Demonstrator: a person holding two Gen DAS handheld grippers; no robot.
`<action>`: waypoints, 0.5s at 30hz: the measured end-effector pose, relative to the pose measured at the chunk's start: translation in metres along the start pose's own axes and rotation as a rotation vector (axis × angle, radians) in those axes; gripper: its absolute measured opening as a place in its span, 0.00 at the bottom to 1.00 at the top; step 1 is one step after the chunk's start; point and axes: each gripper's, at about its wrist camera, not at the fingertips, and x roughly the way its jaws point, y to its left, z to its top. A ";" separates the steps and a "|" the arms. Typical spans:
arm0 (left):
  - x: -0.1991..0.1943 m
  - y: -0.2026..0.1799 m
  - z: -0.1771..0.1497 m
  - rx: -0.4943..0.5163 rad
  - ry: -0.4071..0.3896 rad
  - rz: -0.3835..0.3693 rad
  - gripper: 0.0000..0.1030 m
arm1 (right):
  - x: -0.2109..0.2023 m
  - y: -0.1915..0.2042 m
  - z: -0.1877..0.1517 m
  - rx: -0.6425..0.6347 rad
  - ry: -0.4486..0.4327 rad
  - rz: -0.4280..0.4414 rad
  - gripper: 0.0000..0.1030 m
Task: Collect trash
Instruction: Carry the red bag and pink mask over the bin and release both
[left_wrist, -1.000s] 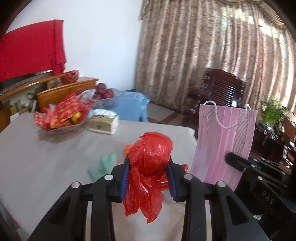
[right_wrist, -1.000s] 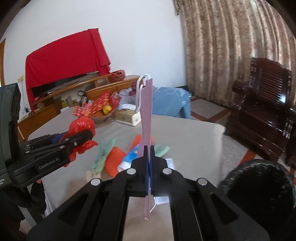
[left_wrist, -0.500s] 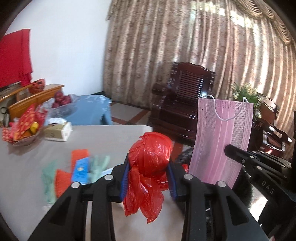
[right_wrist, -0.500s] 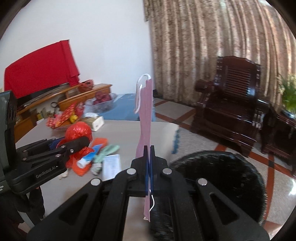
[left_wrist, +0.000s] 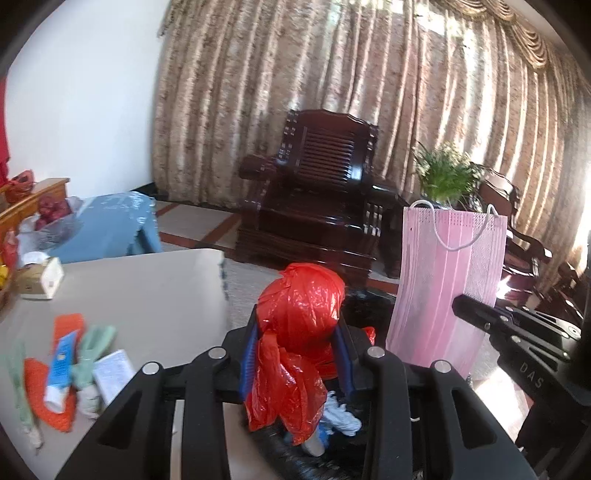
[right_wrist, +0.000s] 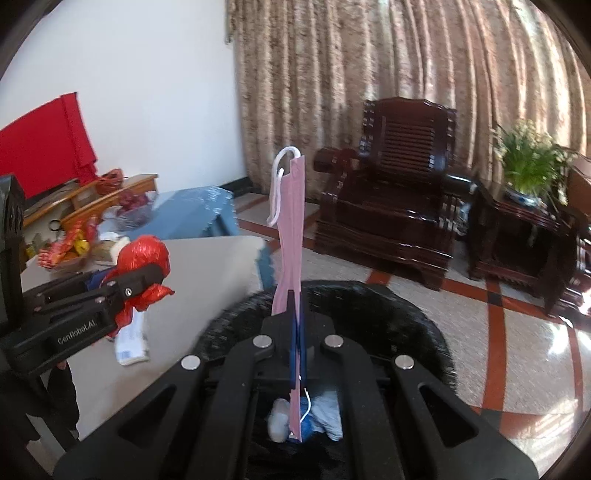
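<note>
Both pieces of trash poised at the black bin (right_wrist: 406, 314).

The left gripper (left_wrist: 295, 343) pinches the red bag (left_wrist: 301, 310), the right gripper (right_wrist: 297, 325) the pink mask (right_wrist: 291, 229); light, either could flutter past the rim. More litter (left_wrist: 62, 365) lies on the grey table (left_wrist: 155, 288); armchair (right_wrist: 399, 206) and curtains beyond.
</note>
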 end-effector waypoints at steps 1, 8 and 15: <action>0.007 -0.006 -0.001 0.007 0.007 -0.011 0.34 | 0.002 -0.005 -0.003 0.005 0.007 -0.009 0.01; 0.048 -0.036 -0.007 0.032 0.056 -0.048 0.34 | 0.022 -0.037 -0.027 0.047 0.063 -0.058 0.01; 0.066 -0.047 -0.008 0.026 0.094 -0.094 0.57 | 0.036 -0.052 -0.044 0.081 0.106 -0.090 0.10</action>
